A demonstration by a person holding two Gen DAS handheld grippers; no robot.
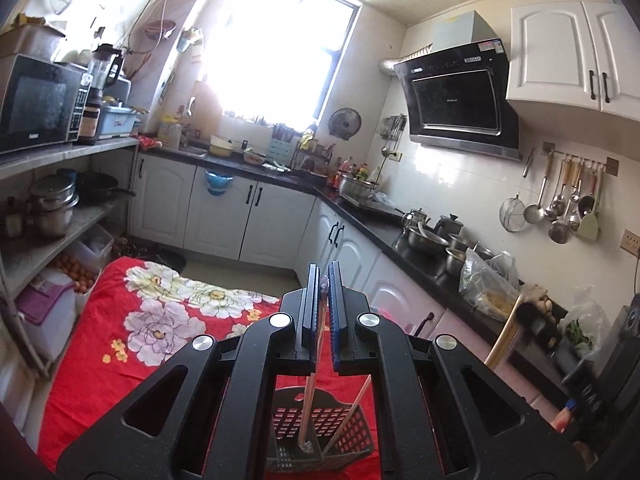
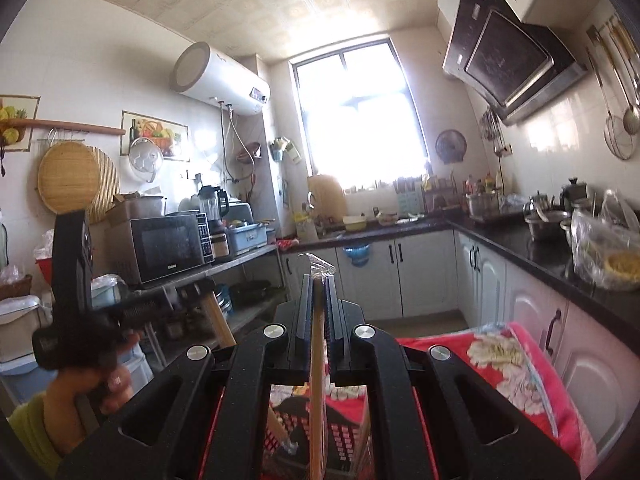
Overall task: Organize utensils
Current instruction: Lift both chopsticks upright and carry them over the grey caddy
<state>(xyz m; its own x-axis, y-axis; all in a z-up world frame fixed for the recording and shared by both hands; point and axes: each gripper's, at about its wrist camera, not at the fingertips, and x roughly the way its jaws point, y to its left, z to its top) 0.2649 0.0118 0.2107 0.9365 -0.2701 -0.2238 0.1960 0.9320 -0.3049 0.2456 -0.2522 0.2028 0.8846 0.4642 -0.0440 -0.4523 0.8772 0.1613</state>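
So each gripper has a pair of wrapped wooden chopsticks pinched between its fingers. The left gripper (image 1: 324,280) is clamped on a chopstick pair (image 1: 310,400) that runs down into a black plastic basket (image 1: 352,436), its lower end inside the basket. A second stick (image 1: 348,420) leans in the basket just beside it. In the right wrist view, the right gripper (image 2: 319,284) is closed tight on another chopstick pair (image 2: 318,360), clear wrapper poking out past the fingertips, held over the same basket (image 2: 344,436). The basket sits on a red floral cloth (image 1: 140,320) covering the bench. Off to the left there you can see the person's left hand (image 2: 92,384) on the other gripper. Behind it all are white cabinets (image 1: 256,220) and the black kitchen counter (image 1: 384,232).
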